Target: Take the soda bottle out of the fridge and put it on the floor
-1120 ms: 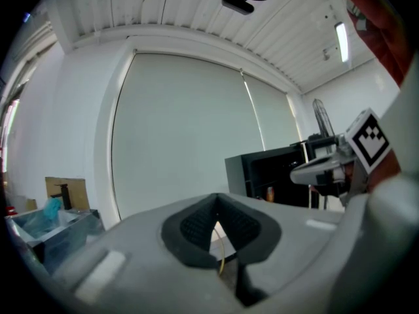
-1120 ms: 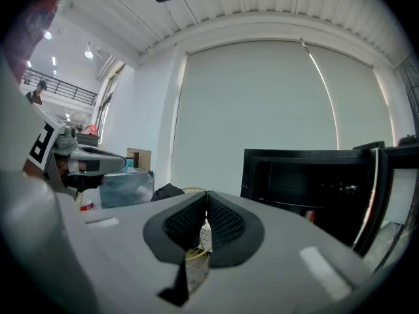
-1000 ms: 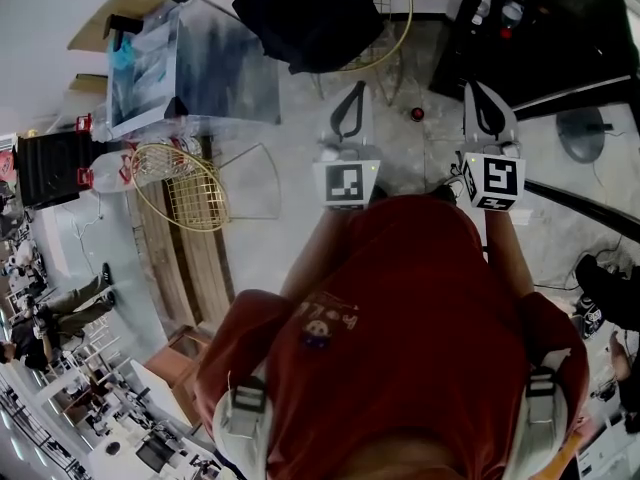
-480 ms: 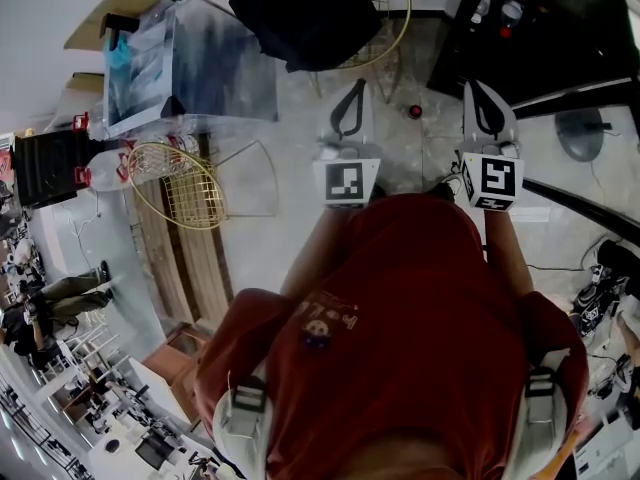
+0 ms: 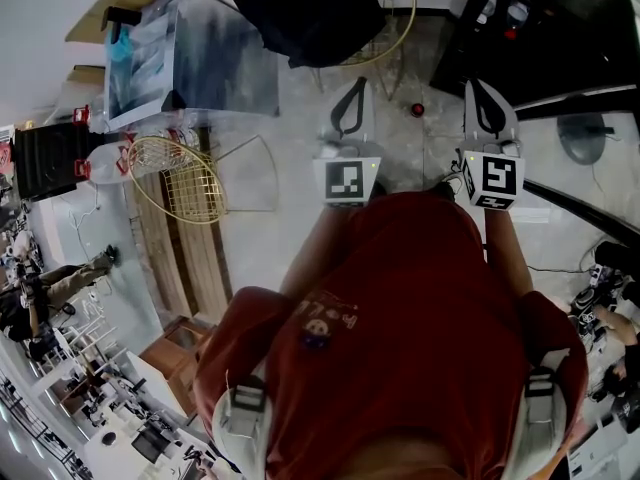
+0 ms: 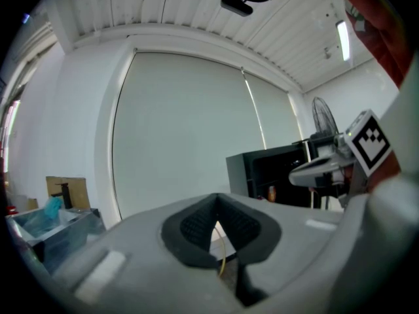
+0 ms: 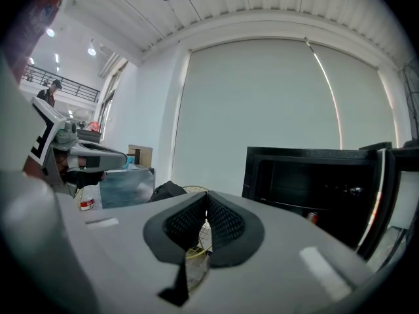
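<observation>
Two tools were held level and side by side ahead of the person: the left tool (image 5: 352, 90) and the right tool (image 5: 484, 90), both aimed toward the fridge (image 5: 560, 28) at the upper right of the head view. Since nothing was carried, this was judged a waiting stance rather than a reach.

The left tool's pads were seen pressed together at their tips, with nothing gripped between them. The right tool was likewise fully closed and empty.

The fridge door seemed swung open, and capped bottles (image 5: 514, 13) were seen inside, near the top edge of the frame. A small red-topped bottle (image 5: 417, 111) was seen standing on the floor (image 5: 420, 163), between the two tool tips and just left of the fridge. If that was the soda, it stood where the task wanted it. If the soda was among those inside, it remained to be fetched. Which held could not be settled.
</observation>
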A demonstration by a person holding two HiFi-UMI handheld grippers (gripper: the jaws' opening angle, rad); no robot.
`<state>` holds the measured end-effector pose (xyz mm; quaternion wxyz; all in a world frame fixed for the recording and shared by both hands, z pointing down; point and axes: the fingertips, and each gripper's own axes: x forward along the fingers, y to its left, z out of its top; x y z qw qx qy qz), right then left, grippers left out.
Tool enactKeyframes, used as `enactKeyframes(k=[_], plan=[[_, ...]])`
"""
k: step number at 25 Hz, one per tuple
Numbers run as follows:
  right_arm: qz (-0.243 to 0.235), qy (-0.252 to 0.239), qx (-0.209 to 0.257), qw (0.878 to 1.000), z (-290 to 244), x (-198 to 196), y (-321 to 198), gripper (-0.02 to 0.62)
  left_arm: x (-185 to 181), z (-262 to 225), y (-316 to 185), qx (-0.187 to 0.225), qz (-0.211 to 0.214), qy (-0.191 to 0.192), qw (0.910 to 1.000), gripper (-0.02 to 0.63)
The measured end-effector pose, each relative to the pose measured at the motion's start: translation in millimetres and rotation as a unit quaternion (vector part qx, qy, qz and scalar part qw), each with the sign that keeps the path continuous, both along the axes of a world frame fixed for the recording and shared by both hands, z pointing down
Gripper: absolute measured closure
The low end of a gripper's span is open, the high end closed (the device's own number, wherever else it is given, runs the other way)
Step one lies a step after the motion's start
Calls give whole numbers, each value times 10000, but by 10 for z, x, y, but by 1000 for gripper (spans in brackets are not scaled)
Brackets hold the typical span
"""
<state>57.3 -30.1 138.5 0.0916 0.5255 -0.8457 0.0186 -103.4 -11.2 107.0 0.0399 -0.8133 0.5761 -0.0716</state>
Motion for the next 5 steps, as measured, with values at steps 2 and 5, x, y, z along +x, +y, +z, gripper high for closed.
enactKeyframes(k=[2, 5], plan=[[-5, -20, -16, 10000, 27, 7, 11, 594, 5, 19, 9, -18, -18, 9, 10000, 606], [-6, -55, -80, 10000, 70, 17, 14, 594, 7, 34, 8, -42, -51, 37, 10000, 606]])
